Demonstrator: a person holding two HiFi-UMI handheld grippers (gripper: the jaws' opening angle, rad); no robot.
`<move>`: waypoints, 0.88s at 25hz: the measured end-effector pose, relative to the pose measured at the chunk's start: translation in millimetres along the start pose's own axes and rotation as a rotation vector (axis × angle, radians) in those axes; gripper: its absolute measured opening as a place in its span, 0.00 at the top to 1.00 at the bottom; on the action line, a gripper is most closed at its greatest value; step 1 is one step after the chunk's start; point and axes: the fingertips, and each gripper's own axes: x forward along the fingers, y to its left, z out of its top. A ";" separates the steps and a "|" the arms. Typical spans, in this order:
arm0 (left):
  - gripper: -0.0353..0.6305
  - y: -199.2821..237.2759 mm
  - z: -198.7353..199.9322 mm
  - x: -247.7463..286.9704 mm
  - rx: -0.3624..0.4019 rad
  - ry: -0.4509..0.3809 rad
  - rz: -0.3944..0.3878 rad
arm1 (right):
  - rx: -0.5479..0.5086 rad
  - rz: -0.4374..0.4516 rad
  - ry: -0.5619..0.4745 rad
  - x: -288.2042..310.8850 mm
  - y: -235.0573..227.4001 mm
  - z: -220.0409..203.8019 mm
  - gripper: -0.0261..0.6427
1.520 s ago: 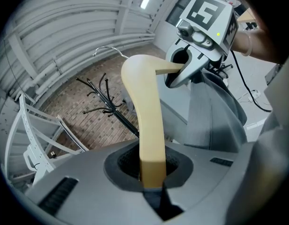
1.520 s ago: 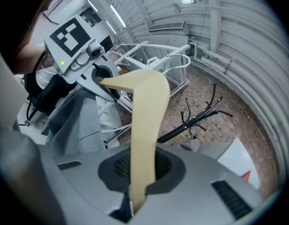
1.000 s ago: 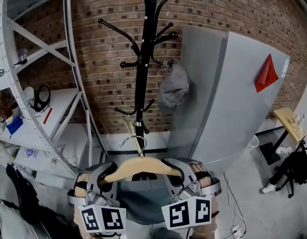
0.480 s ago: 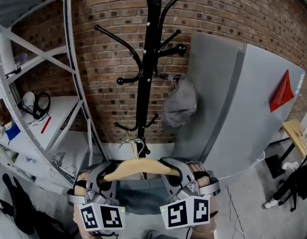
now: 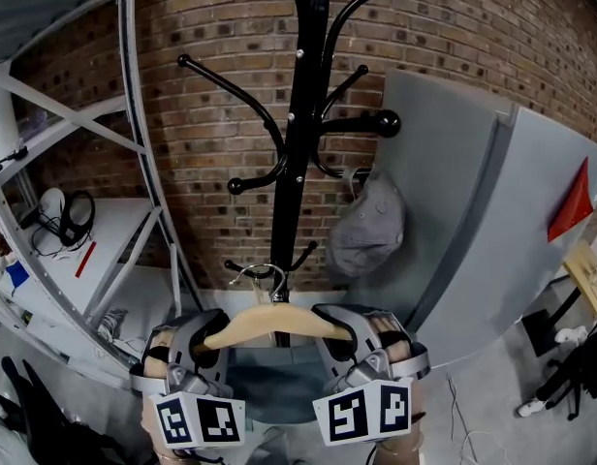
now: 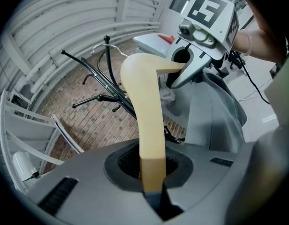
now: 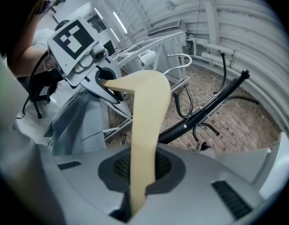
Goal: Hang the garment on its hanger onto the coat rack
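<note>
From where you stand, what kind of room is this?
Probably a workshop or lab storeroom: bare brick wall, grey metal shelving holding headphones, and a black coat rack with a grey cap hung on it.

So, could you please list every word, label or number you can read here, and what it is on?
No readable text.
The marker cubes on the left gripper and right gripper carry only black-and-white square patterns.
The red triangle on the grey cabinet shows no legible print.
</note>
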 end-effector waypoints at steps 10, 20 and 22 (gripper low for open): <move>0.90 33.8 -12.8 63.3 0.018 -0.036 -0.002 | -0.008 -0.032 0.028 62.8 -29.5 -3.9 0.92; 0.90 66.5 -17.7 105.7 0.034 -0.058 -0.001 | -0.010 -0.057 0.035 106.9 -57.9 0.0 0.92; 0.90 69.4 -18.7 114.2 0.035 -0.057 -0.006 | -0.005 -0.053 0.042 114.1 -61.5 -2.1 0.92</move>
